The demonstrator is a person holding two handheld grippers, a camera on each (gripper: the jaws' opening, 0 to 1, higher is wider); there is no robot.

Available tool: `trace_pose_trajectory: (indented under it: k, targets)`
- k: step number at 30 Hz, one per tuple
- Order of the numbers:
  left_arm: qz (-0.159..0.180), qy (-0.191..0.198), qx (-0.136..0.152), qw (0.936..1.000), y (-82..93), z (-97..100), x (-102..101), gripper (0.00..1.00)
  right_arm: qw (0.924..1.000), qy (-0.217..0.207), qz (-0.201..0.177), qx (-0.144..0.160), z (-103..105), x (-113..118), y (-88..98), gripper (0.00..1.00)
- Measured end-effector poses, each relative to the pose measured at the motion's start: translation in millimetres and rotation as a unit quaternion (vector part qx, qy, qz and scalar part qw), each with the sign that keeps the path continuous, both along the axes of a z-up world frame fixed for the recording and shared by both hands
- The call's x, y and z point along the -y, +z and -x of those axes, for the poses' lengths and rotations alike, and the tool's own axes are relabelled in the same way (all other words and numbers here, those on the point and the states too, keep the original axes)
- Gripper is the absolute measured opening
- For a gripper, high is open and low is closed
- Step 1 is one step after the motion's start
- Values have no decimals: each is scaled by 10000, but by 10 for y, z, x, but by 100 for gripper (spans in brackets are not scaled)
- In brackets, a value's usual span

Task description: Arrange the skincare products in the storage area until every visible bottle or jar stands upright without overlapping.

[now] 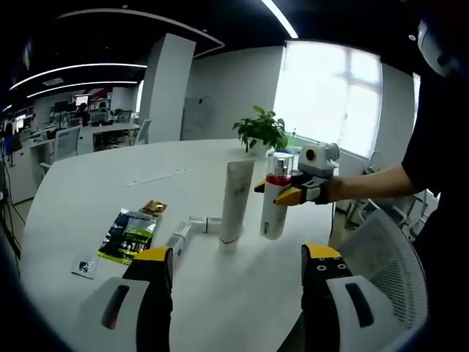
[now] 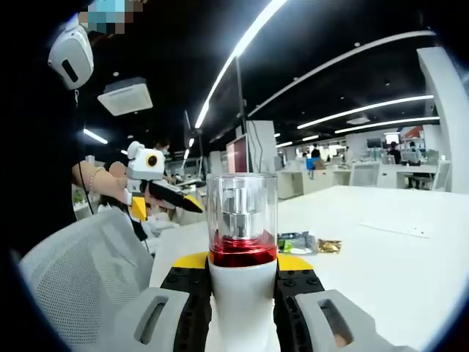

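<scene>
Right tongs (image 2: pixel 242 293) clamped shut, raised off the table, left tongs (image 1: pixel 238 268) parted, held low

A large white round-edged table (image 1: pixel 88 191) is seen carrying everything. Standing upright near its middle is a tall white tube (image 1: pixel 236 202); just left of its base a small white-and-silver bottle (image 1: pixel 205 223) is laid on its side, with another small bottle (image 1: pixel 178 238) lying nearer, and further left a dark green packet (image 1: pixel 129 235), a small gold sachet (image 1: pixel 153 208) and a small white card (image 1: pixel 86 268) are laid flat. At the far edge a potted green plant (image 1: pixel 261 132) is placed.
</scene>
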State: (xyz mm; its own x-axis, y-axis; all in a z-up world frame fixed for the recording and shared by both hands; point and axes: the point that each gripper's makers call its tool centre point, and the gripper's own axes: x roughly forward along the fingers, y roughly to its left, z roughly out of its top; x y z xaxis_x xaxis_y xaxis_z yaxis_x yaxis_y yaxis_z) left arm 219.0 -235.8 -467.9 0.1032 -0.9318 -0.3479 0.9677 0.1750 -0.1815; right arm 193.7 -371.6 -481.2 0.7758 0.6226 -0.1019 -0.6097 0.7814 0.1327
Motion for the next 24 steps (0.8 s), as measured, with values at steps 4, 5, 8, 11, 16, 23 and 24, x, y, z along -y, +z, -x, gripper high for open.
trace_pose_trajectory:
  k: [4, 5, 8, 11, 16, 23, 24]
  targets:
    - [-47, -20, -40, 10000, -59, -40, 22, 64, 10000, -28, 13, -48, -36, 42, -79, 22]
    - [-59, -29, -42, 10000, -65, -40, 29, 64, 10000, -21, 27, -50, -42, 45, -91, 22]
    - [-91, -48, -62, 9999, -84, -40, 40, 64, 10000, -5, 42, -49, -69, 61, -126, 22]
    - [-143, -58, -78, 9998, -111, -42, 51, 64, 10000, -12, 38, -30, -101, 73, -153, 22]
    - [-223, -63, -83, 9997, -149, -42, 47, 64, 9999, 40, 103, 9, -134, 73, -193, 22]
    - [-286, -14, -118, 9995, -209, -49, 33, 64, 9998, 112, 161, 19, -153, 74, -257, 22]
    - [-291, -11, -121, 9995, -215, -48, 33, 63, 9998, 117, 177, 20, -155, 73, -267, 22]
